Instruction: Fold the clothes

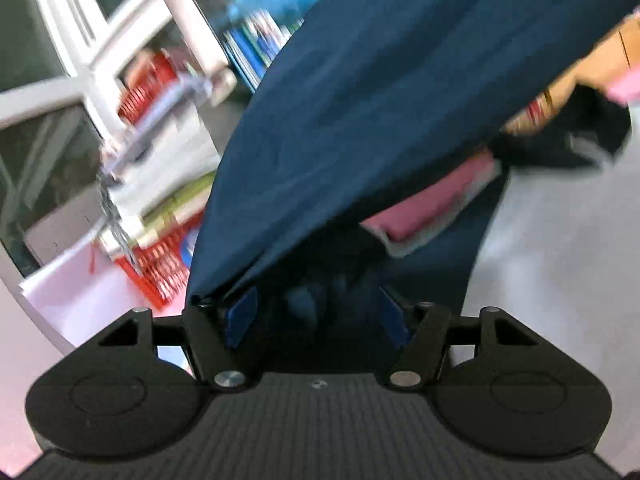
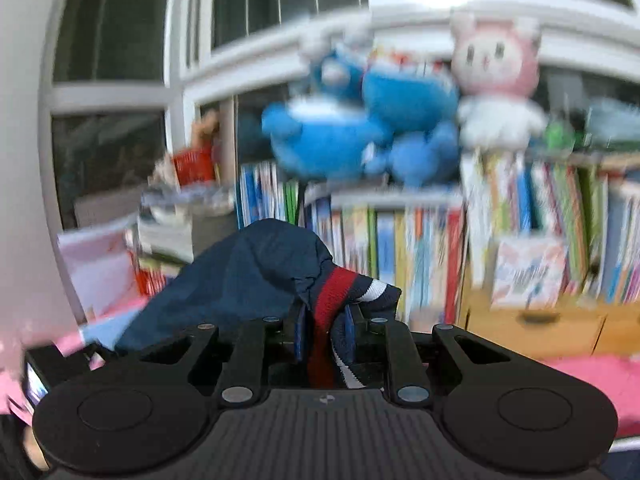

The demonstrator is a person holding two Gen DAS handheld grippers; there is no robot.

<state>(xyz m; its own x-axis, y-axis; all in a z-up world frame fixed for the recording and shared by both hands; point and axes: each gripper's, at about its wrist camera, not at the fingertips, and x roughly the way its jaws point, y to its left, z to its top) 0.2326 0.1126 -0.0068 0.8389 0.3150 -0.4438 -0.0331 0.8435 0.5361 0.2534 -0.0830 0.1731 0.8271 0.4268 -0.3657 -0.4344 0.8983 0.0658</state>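
Even indoor light, dark windows; heavy motion blur both views; fisheye bending at edges.

Motion blur smears the bookshelf and the plush toys in the right wrist view; no book title can be read. The navy garment runs off the top edge and hides the left tool's fingertips.
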